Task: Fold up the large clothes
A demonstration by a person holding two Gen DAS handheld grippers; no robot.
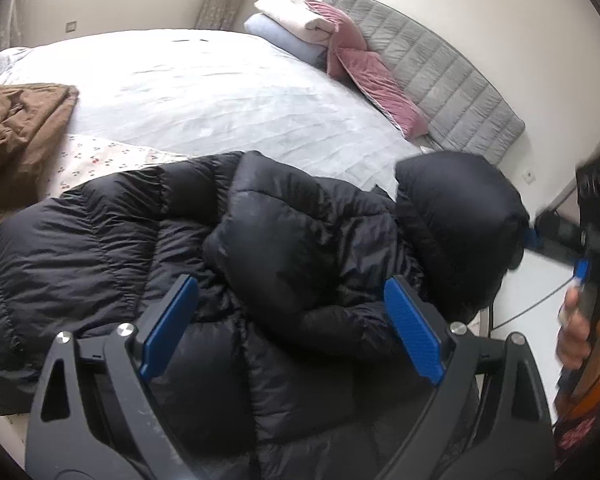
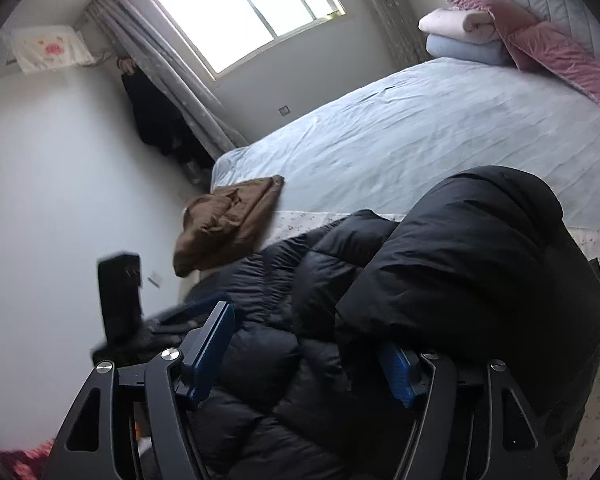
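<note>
— Two tongs, both spread and holding nothing: left tongs (image 1: 292,332) over the black puffer jacket (image 1: 148,248) on the bed's (image 1: 220,92) near edge.
— Right tongs (image 2: 312,350)?
— Beside the raised hood (image 2: 472,248). I judge folding's midway; next, press that hood flat.

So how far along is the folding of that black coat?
Partly done. The black coat lies on the bed with a sleeve laid across it and the hood flopped over. Nothing is in hand: both grippers, left and right, stand open above it. The body still needs folding; a brown garment lies bundled nearby.
</note>
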